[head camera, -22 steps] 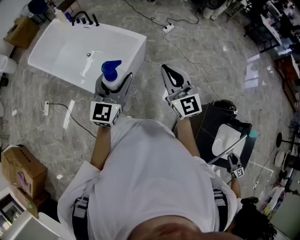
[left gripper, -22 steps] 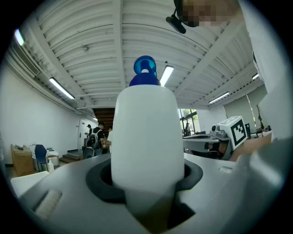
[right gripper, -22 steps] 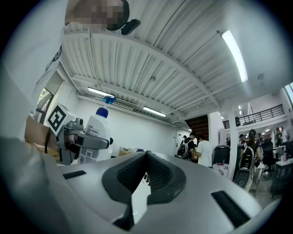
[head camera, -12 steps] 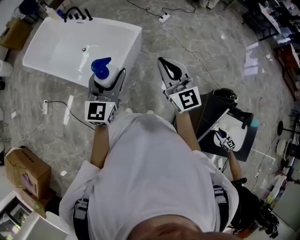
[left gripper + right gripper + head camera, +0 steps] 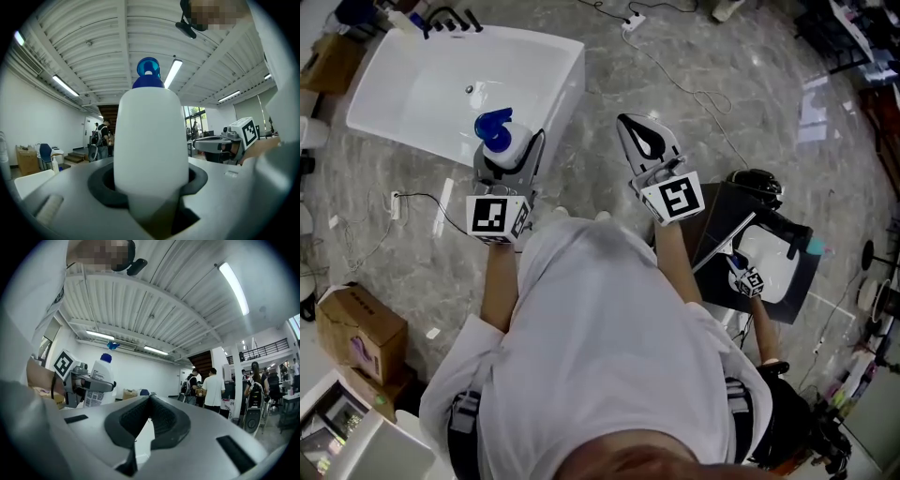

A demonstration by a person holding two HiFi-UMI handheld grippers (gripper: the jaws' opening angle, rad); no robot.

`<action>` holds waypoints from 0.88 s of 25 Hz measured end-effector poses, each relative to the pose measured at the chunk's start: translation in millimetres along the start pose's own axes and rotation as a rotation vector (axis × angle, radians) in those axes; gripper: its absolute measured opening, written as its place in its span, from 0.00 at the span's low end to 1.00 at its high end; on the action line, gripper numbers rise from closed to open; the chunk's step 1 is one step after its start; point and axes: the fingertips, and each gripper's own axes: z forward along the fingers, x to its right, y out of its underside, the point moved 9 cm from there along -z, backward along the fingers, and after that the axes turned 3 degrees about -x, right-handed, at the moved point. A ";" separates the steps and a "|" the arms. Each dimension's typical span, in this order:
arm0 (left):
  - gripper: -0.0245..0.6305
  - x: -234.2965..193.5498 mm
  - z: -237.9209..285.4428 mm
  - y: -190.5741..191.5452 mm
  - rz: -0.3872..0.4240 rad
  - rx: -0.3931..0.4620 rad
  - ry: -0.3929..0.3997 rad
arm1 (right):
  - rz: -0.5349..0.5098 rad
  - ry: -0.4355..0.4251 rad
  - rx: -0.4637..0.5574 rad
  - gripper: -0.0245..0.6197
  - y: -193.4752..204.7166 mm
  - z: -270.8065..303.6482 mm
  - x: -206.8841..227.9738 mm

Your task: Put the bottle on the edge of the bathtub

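Okay, my left tongs (image 5: 510, 142) pinch the bottle (image 5: 499, 136) upright, ready to stand it on the bathtub (image 5: 569, 86) edge, while my right tongs (image 5: 631, 123) are pressed together, empty.

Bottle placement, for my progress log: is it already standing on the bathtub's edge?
No, the bottle sits clamped in the left gripper, not on the bathtub.

One white rectangular bathtub (image 5: 567, 89) upper left; one white plastic bottle with blue cap (image 5: 494, 131); two grey grippers, left gripper (image 5: 511, 159) and right gripper (image 5: 645, 141); two brown cardboard boxes (image 5: 352, 323) at left
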 end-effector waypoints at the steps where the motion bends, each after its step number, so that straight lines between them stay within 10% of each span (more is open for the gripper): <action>1: 0.41 3.6 4.8 0.7 -0.001 -0.004 0.000 | 0.005 -0.006 -0.003 0.04 3.0 -2.0 3.7; 22: 0.41 -49.0 174.4 7.1 0.009 -0.025 0.036 | 0.012 -0.047 -0.072 0.04 40.0 112.9 117.2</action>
